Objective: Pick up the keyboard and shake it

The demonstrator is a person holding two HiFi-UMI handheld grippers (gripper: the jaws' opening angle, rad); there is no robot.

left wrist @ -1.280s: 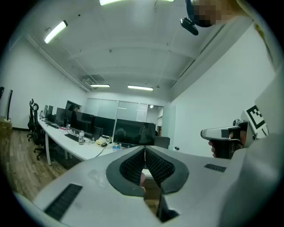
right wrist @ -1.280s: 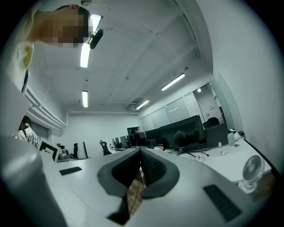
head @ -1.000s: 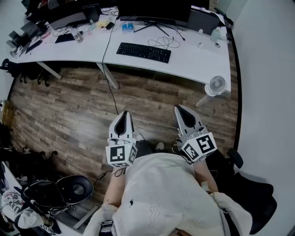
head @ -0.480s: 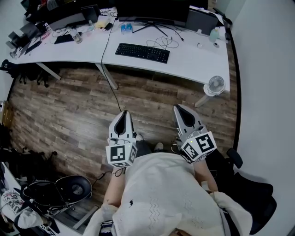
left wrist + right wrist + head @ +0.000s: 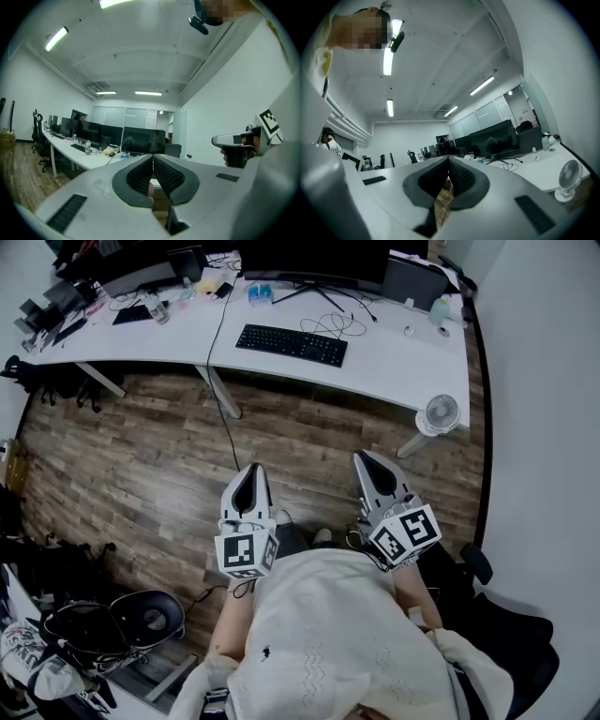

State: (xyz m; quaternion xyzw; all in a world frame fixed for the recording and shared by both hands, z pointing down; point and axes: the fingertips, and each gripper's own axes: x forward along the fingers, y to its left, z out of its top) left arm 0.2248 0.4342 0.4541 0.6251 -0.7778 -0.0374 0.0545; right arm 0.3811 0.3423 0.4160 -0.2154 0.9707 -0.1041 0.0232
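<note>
Head view: at 6 o'clock, just ahead of the person [image 5: 328, 634], the left gripper [image 5: 251, 471] and right gripper [image 5: 367, 458] sit where they did a second ago, each with jaws pressed together on nothing, so the approach has evidently not begun. Across the floor [image 5: 169, 456], at 12 o'clock and well apart, the keyboard [image 5: 292, 344] lies untouched on the desk [image 5: 394, 367]. Only this view shows the keyboard. The left gripper view shows the meeting pads [image 5: 140, 176] and, beyond them, monitors [image 5: 143, 139].

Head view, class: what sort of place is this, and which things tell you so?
Most likely an open-plan office: long white desks, a black keyboard in front of a monitor, and office chairs beside further rows of desks with screens.
</note>
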